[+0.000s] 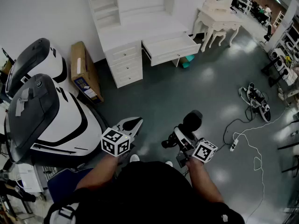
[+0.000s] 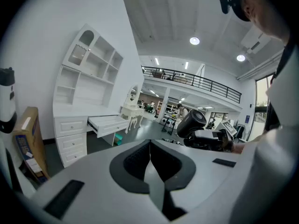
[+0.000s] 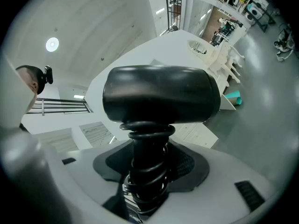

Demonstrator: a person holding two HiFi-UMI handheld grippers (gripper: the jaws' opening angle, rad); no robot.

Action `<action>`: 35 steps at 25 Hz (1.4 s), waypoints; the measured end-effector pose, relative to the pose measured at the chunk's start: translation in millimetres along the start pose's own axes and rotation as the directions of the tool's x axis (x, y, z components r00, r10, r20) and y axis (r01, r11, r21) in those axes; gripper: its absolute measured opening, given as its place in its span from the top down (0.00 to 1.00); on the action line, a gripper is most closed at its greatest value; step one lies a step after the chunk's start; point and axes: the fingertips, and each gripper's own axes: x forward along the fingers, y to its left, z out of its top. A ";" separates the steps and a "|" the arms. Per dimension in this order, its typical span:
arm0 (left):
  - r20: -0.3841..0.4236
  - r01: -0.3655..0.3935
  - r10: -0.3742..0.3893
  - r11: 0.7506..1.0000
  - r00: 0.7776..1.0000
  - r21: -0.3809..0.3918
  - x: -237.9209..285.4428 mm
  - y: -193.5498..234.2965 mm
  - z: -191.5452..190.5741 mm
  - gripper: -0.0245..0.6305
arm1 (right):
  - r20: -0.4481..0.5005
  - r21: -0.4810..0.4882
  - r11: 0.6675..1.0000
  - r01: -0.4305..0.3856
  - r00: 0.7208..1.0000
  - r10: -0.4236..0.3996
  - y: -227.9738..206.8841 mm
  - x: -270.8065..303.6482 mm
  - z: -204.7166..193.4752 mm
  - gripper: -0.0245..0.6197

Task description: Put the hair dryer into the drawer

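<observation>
My right gripper point(image 3: 148, 171) clamps the cord-wrapped handle of the rigid black plastic hair dryer point(image 3: 161, 94), which I judge light but top-heavy and slick, best held right there, while my left gripper point(image 2: 150, 157) has its jaws together on nothing and the open white drawer point(image 1: 170, 48) stands far off.

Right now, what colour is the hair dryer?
The hair dryer is black all over, as is the cord coiled round its handle. The right gripper view shows it best.

1. Left gripper point(image 1: 133, 122) is out front, tipped slightly down, jaws pressed together with nothing between.
2. Right gripper point(image 1: 180, 139) is level, jaws wide, clamped on the hair dryer point(image 1: 192, 120) by its handle.
3. Left forearm point(image 1: 98, 174) and right forearm point(image 1: 202, 178) reach forward, side by side.
</observation>
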 end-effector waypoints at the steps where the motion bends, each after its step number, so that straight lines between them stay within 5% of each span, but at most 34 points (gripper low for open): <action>1: 0.000 0.000 0.000 1.000 1.000 0.001 0.7 0.9 0.9 0.95 | 0.005 -0.001 1.000 0.001 1.000 -0.001 -0.9 0.4 1.8 0.59; 20: 0.002 0.000 0.000 1.000 1.000 -0.004 8.7 5.2 3.6 0.95 | -0.002 -0.014 1.000 0.009 1.000 -0.009 -8.2 4.4 8.9 0.59; 26: -0.008 0.005 -0.005 1.000 1.000 -0.012 9.4 10.3 0.9 0.95 | -0.001 -0.017 0.999 -0.046 0.999 0.046 0.4 10.1 10.3 0.59; 35: -0.012 0.021 -0.022 1.000 1.000 -0.018 1.7 35.7 1.5 0.95 | -0.002 -0.026 1.000 -0.005 1.000 0.005 0.5 28.5 3.3 0.59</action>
